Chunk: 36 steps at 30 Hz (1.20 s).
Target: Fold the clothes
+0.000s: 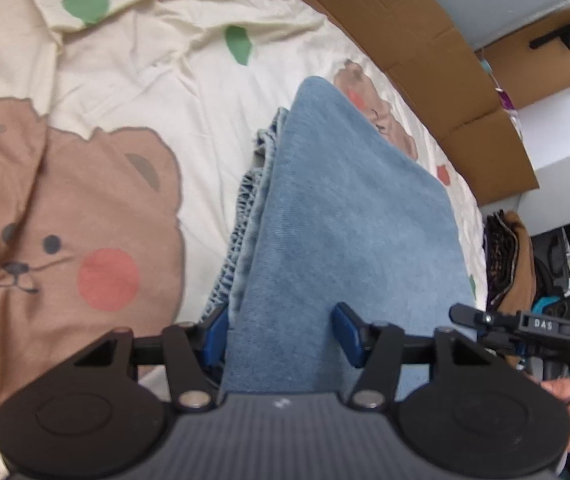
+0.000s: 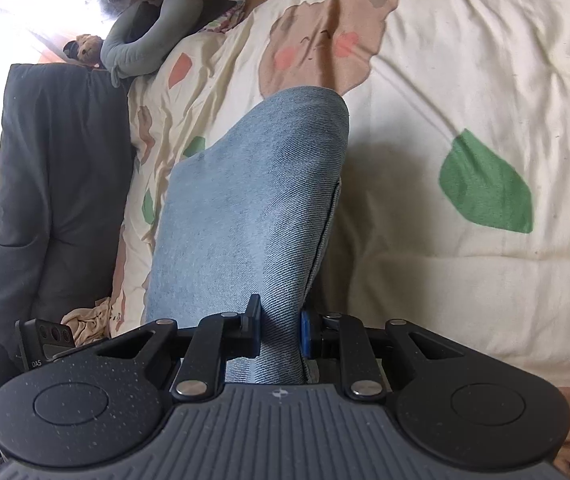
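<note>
Light blue folded jeans (image 1: 345,220) lie along the bear-print bed cover (image 1: 145,80), with gathered edges showing on their left side. My left gripper (image 1: 283,332) stands open over the near end of the jeans. Its left finger is at the folded edge and its right finger rests on top of the denim, which spreads past it. In the right wrist view the same jeans (image 2: 253,200) rise as a narrow fold. My right gripper (image 2: 281,334) is shut on that fold at its near end. The right gripper's body (image 1: 541,326) also shows at the right of the left wrist view, with a hand below it.
Flattened brown cardboard (image 1: 425,60) lines the far side of the bed. A dark pile of clothes (image 1: 509,256) sits off the bed's right end. A dark grey cushion (image 2: 57,160) and a long grey pillow (image 2: 153,36) lie at the left of the bed cover (image 2: 465,60).
</note>
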Each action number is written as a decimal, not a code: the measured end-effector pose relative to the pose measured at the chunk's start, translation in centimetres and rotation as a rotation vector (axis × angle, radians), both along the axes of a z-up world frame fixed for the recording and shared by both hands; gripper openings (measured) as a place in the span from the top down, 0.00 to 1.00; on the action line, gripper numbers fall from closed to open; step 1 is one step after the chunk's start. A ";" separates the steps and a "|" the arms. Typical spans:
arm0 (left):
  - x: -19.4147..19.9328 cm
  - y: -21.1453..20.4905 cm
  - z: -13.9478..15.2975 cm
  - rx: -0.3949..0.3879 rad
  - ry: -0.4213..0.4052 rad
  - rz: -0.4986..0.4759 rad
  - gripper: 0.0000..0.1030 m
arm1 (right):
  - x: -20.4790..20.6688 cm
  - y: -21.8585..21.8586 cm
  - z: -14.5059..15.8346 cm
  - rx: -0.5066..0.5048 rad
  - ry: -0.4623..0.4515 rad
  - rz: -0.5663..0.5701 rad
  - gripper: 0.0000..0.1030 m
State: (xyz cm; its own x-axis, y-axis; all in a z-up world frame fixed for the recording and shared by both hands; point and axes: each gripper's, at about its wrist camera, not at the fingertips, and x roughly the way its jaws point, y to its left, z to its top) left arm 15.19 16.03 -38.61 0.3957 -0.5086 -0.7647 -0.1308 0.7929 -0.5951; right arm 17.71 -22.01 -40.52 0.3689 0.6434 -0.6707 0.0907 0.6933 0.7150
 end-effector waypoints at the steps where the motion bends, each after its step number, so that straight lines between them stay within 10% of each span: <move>1: 0.0 -0.3 -0.1 -0.006 0.001 -0.004 0.44 | -0.1 -0.3 0.0 -0.002 0.002 -0.005 0.83; 36: -1.3 -11.4 -2.2 -0.251 0.004 0.042 0.46 | -2.6 -14.7 0.0 -0.201 0.077 -0.071 0.80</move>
State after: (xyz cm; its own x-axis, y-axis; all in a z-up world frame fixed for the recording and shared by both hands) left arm 13.84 4.59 -40.79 0.4174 -0.6661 -0.6181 -0.1631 0.6142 -0.7721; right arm 15.16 -36.73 -40.51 0.3516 0.4685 -0.8105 0.1929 0.8109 0.5524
